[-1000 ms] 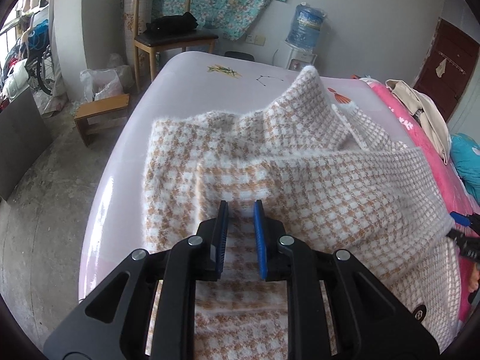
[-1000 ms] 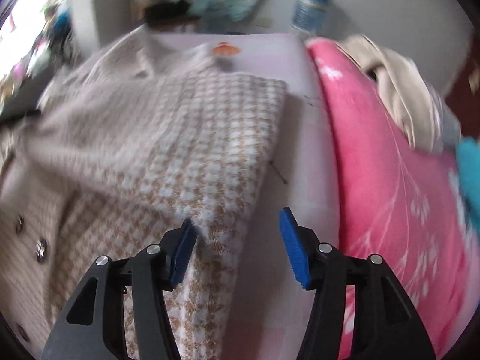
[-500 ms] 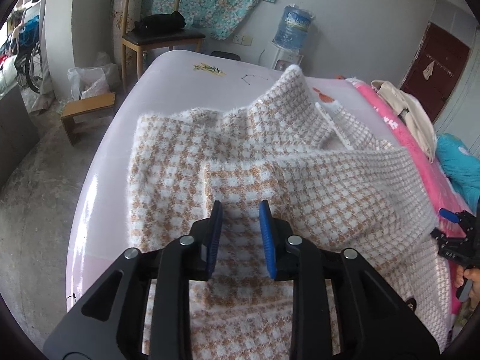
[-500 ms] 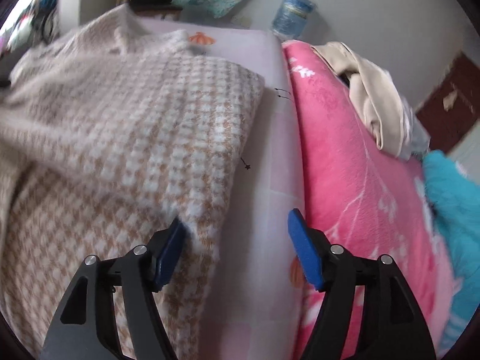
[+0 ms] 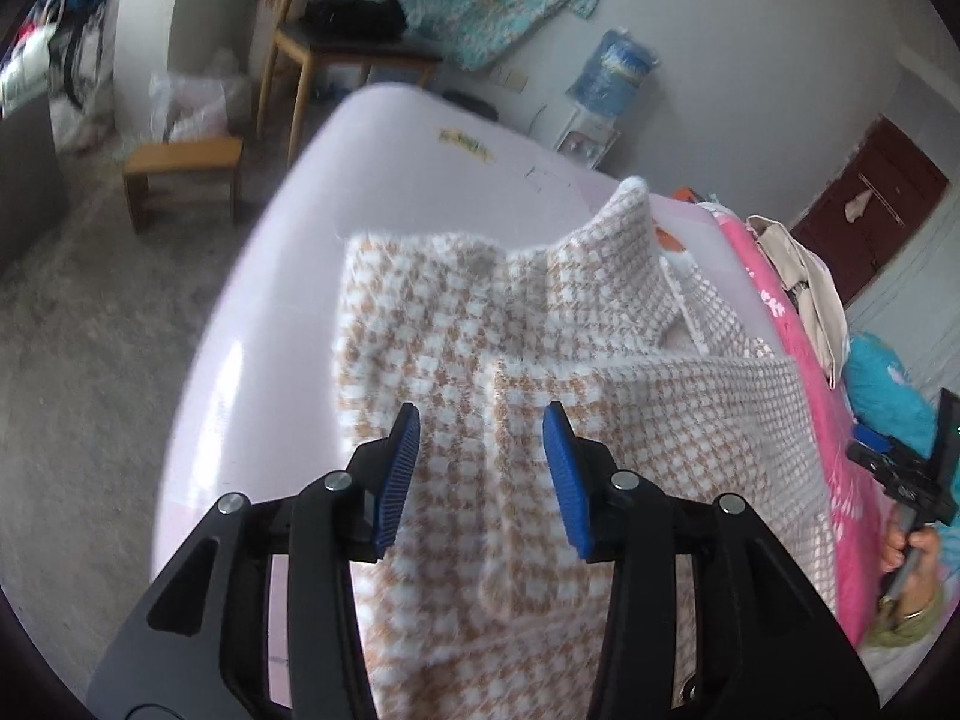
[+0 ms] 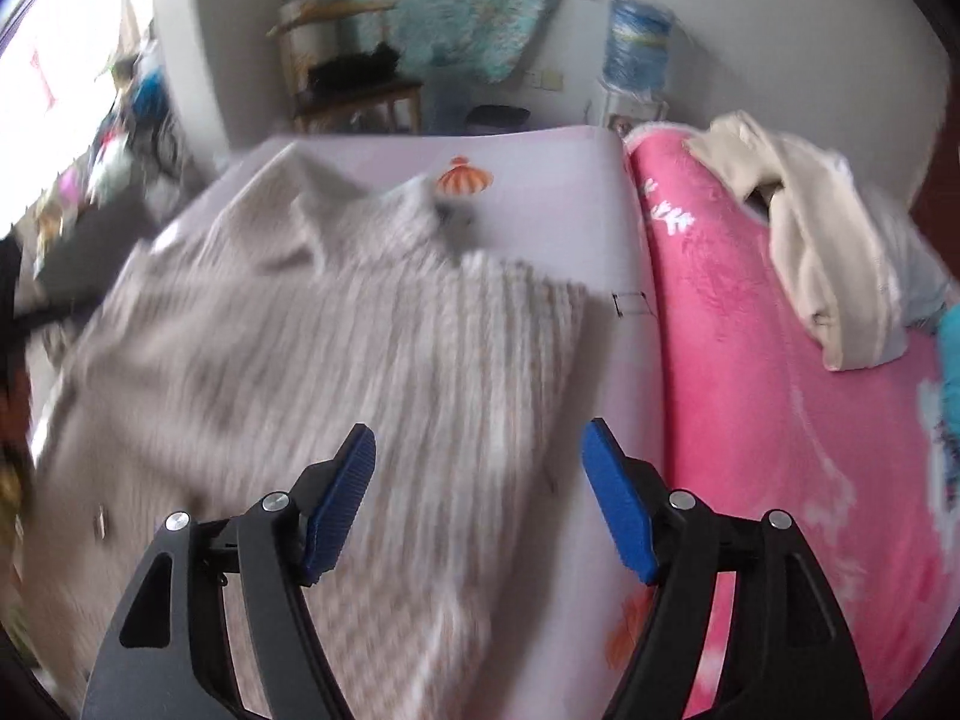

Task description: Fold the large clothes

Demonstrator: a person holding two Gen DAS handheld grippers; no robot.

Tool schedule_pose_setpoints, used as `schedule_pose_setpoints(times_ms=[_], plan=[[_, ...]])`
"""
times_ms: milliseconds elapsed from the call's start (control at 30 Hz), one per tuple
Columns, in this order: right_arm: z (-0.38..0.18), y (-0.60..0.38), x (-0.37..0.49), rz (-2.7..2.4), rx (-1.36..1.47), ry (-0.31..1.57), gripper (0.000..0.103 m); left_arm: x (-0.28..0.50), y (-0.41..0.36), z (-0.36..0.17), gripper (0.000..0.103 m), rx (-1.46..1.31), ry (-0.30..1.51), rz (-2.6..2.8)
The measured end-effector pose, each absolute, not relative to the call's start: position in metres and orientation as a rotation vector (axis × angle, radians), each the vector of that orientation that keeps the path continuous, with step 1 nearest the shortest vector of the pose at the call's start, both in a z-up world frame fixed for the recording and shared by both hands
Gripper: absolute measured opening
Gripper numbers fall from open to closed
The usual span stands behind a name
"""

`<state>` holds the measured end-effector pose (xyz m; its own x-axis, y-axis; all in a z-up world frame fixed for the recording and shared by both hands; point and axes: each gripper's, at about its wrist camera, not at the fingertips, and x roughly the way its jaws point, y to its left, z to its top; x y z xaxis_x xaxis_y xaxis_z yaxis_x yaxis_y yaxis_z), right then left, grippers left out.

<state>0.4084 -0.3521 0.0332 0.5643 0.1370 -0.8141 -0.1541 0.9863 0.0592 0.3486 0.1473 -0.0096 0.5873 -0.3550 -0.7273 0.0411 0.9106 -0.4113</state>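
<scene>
A large fuzzy white-and-tan houndstooth garment [image 5: 540, 348] lies partly folded on a pale pink bed sheet [image 5: 288, 276]. It also shows, motion-blurred, in the right wrist view [image 6: 336, 360]. My left gripper [image 5: 483, 429] is open and empty, hovering just above a folded edge of the garment. My right gripper [image 6: 480, 450] is open and empty above the garment's right edge and the bare sheet [image 6: 624, 396]. The right gripper also shows at the far right of the left wrist view [image 5: 900, 468], held by a hand.
A pink floral blanket [image 6: 780, 420] covers the bed's right side, with a beige garment [image 6: 810, 252] heaped on it. A wooden chair [image 5: 336, 42], a low stool [image 5: 180, 162] and a water jug [image 5: 612, 72] stand beyond the bed. Grey floor lies to the left.
My left gripper has opened wider and let go of the fold it pinched. My right gripper stayed open and lifted back from the garment's edge.
</scene>
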Motion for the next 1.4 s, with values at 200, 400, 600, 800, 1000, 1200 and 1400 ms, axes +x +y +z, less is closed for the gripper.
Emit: schedule_pose_setpoints(times_ms=[200, 400, 600, 800, 1000, 1200, 1400], plan=[[0.0, -0.366, 0.471, 0.135, 0.128, 1.019, 0.063, 0.366, 0.136, -0.023, 0.039, -0.395, 0.965, -0.247], [-0.014, -0.366, 0.485, 0.123, 0.166, 1.036, 0.029, 0.371, 0.116, -0.018, 0.007, -0.297, 0.963, -0.238], [-0.006, -0.373, 0.481, 0.109, 0.179, 1.009, 0.019, 0.359, 0.104, 0.02, 0.005, -0.209, 0.789, -0.226], [-0.01, -0.377, 0.484, 0.079, 0.193, 1.016, 0.02, 0.375, 0.102, -0.018, 0.007, -0.157, 0.913, -0.148], [0.024, -0.361, 0.468, 0.075, 0.063, 0.89, 0.023, 0.359, 0.117, 0.002, 0.011, -0.2, 0.83, -0.126], [-0.002, -0.337, 0.492, 0.132, 0.033, 0.977, 0.035, 0.349, 0.091, 0.009, 0.014, -0.133, 0.806, -0.225], [-0.005, -0.337, 0.484, 0.084, 0.013, 1.003, 0.038, 0.35, 0.08, -0.006, 0.019, -0.061, 0.89, -0.184]])
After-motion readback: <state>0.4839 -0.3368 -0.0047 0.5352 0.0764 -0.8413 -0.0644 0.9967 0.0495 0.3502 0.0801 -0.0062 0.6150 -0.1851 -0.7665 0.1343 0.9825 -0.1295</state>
